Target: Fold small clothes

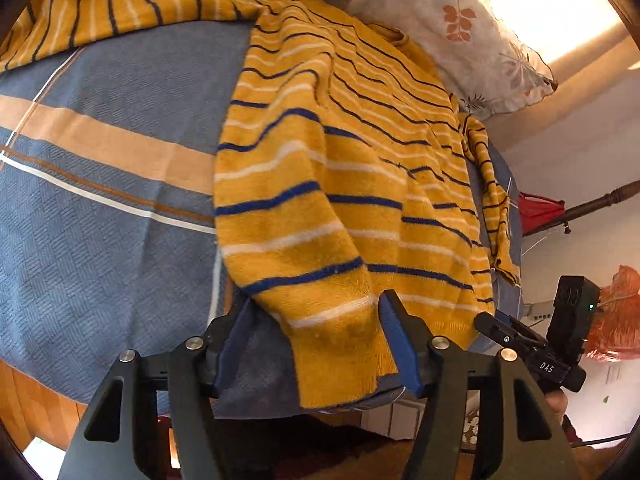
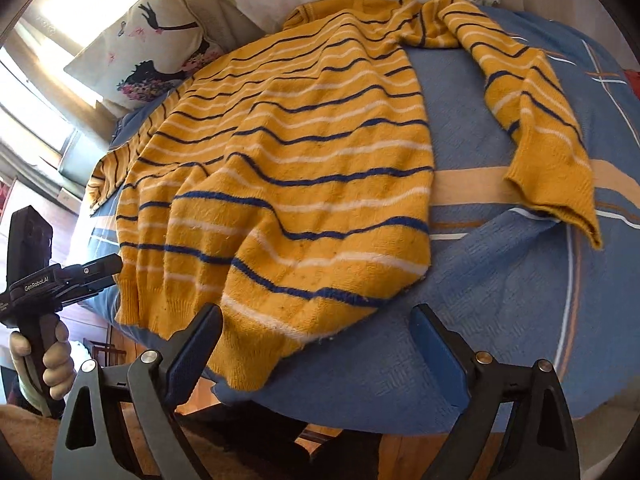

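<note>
Yellow striped sweater (image 2: 280, 168) lies spread on the bed (image 2: 500, 320), which carries a blue patterned cover; hem at the near edge, collar toward the pillows (image 2: 152, 52) at the far edge. 1 sleeve (image 2: 540, 120) extends across the cover toward the right side. Left claw (image 1: 316, 344) is open, its 2 blue pads astride the hem at a near corner of the garment. Right claw (image 2: 316, 356) is open, fingers wide apart at the near edge; its left pad (image 2: 192, 356) is touching the hem, the other over bare cover.
</note>
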Demonstrator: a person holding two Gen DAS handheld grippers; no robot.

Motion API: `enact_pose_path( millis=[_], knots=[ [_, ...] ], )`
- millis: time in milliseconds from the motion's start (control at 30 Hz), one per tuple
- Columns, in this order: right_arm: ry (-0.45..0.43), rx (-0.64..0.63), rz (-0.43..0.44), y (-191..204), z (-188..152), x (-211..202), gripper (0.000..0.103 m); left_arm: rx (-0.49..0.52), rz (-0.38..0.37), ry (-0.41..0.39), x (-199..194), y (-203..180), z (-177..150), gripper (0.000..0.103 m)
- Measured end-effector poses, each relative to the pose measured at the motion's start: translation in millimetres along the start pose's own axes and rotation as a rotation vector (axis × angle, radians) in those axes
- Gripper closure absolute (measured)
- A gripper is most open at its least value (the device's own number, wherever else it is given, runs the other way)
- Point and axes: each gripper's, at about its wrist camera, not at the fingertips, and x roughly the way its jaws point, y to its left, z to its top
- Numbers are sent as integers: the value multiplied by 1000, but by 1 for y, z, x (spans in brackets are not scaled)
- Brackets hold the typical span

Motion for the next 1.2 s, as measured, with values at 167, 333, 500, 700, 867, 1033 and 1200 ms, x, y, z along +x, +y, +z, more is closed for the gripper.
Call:
enact_pose_path(
  millis=[167,333,500,700,867,1033,1200],
  knots=[
    [-14,-3,72,3,9,13,65,-4,143,3,6,-12,8,94],
    [10,48,203,-5,17,-17,89,-48,167,-74,-54,-20,-1,94],
    [2,-3,164,-14,3,-56,90,-28,317,-62,-75,-22,-17,95],
    [-12,88,9,-56,-8,-52,88,-57,411,-19,-61,0,-25,95],
    [-144,127,-128,-78,10,-73,46,-22,409,-118,-80,-11,-12,94],
    [-82,29,-2,-41,29,-41,44,-10,341,-152,-81,-28,2,79],
    [1,16,67,-30,30,3,90,66,304,-147,-69,-56,16,75]
  ],
)
